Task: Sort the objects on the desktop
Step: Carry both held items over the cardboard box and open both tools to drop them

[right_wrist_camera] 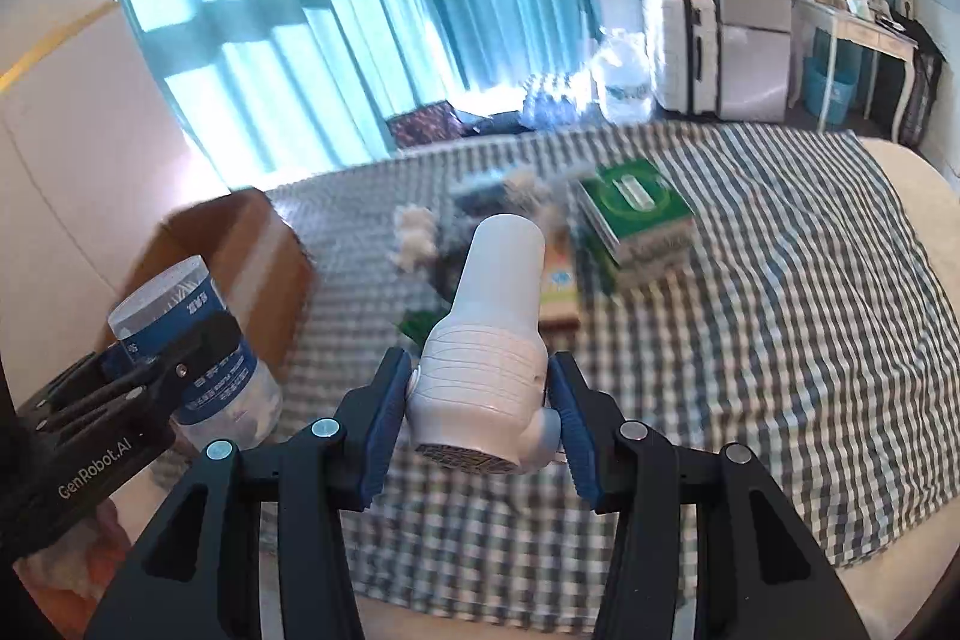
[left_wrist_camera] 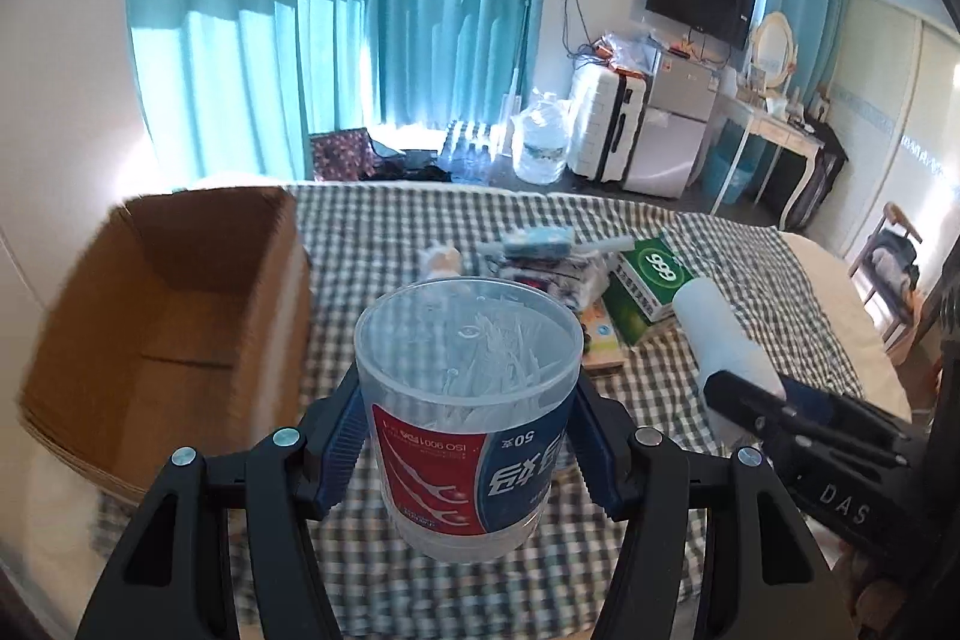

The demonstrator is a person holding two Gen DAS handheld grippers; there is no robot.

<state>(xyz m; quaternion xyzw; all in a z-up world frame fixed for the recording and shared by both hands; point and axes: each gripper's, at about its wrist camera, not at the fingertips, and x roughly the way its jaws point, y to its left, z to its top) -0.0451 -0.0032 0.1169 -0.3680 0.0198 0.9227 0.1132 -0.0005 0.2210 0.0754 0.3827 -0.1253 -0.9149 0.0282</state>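
Note:
My left gripper (left_wrist_camera: 471,436) is shut on a clear plastic jar of floss picks (left_wrist_camera: 468,400) with a red and blue label, held above the checked cloth. An open cardboard box (left_wrist_camera: 168,322) lies to its left. My right gripper (right_wrist_camera: 480,400) is shut on a white hair dryer (right_wrist_camera: 492,334), nozzle pointing away, above the cloth. In the left wrist view the dryer (left_wrist_camera: 720,334) and right gripper (left_wrist_camera: 744,403) show at the right. In the right wrist view the jar (right_wrist_camera: 180,328), left gripper (right_wrist_camera: 174,358) and box (right_wrist_camera: 252,250) show at the left.
A green box (left_wrist_camera: 651,274) (right_wrist_camera: 636,202), a small flat carton (right_wrist_camera: 561,280), a blue-and-white item (left_wrist_camera: 540,241) and a small white figure (right_wrist_camera: 414,235) lie on the checked cloth (right_wrist_camera: 750,310). Suitcase, fridge, water jug and desk stand beyond.

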